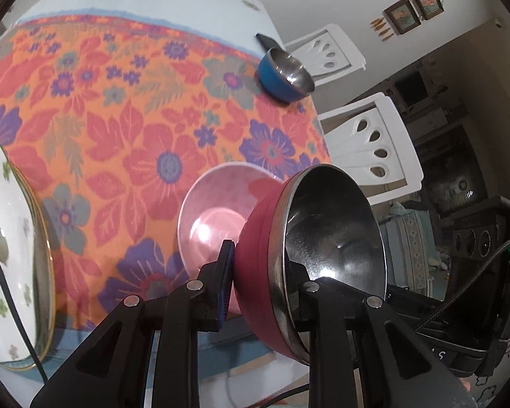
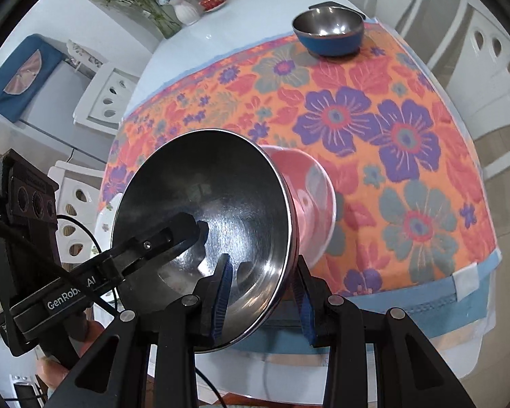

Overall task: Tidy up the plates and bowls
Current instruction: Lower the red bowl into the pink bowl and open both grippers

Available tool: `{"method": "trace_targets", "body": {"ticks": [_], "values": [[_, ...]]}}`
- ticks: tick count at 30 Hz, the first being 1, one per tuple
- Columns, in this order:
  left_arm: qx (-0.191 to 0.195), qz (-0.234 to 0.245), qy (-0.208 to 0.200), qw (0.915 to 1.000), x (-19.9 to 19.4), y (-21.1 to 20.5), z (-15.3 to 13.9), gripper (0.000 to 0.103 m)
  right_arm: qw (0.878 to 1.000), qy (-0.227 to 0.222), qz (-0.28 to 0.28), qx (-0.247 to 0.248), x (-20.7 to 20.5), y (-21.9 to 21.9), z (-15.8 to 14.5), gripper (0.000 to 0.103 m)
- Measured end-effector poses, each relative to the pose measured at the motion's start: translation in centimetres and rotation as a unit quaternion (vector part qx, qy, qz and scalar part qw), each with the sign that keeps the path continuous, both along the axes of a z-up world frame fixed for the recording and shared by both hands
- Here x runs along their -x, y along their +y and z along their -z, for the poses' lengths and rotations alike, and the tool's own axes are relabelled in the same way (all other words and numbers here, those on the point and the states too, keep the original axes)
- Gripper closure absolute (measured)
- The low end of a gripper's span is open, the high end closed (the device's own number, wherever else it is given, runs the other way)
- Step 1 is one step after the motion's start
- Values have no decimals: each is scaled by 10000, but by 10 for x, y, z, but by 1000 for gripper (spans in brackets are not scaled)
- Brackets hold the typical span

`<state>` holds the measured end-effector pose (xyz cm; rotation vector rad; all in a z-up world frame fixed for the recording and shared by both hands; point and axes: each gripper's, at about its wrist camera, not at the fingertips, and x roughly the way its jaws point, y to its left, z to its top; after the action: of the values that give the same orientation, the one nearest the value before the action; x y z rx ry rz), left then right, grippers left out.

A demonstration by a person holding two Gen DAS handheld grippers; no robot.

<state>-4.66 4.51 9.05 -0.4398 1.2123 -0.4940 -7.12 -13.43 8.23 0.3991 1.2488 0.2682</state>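
Note:
A red bowl with a steel inside is held tilted on its side above the table's near edge. My left gripper is shut on its rim, and its finger reaches into the bowl in the right wrist view. My right gripper is shut on the rim at the near side. A pink bowl sits on the floral cloth just behind the red one. A blue bowl with a steel inside stands at the far edge of the cloth.
A white floral plate with a gold rim lies at the left on the table. A flower vase and a small red dish stand at the far end. White chairs ring the table.

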Motion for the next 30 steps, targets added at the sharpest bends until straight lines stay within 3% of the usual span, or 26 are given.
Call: {"method": "trace_targets", "body": {"ticks": [9, 13, 16, 22, 28, 30], "values": [[-332, 115, -37, 9994, -7, -8, 17, 85, 9997, 55, 66, 225, -2, 5, 14, 68], [-1101, 247, -312, 9931, -8, -18, 14, 77, 9996, 38, 120, 249, 0, 5, 14, 68], [-1367, 293, -483, 9890, -11, -21, 9, 71, 9994, 30, 165, 286, 0, 3, 13, 68], [-1716, 118, -820, 9817, -12, -11, -5, 70, 9997, -32, 137, 214, 6, 0, 5, 68], [-1571, -19, -332, 9870, -13, 2, 17, 71, 9997, 140, 16, 211, 17, -3, 15, 68], [-1532, -66, -362, 9875, -11, 1, 15, 71, 9998, 181, 50, 71, 19, -7, 15, 68]]}}
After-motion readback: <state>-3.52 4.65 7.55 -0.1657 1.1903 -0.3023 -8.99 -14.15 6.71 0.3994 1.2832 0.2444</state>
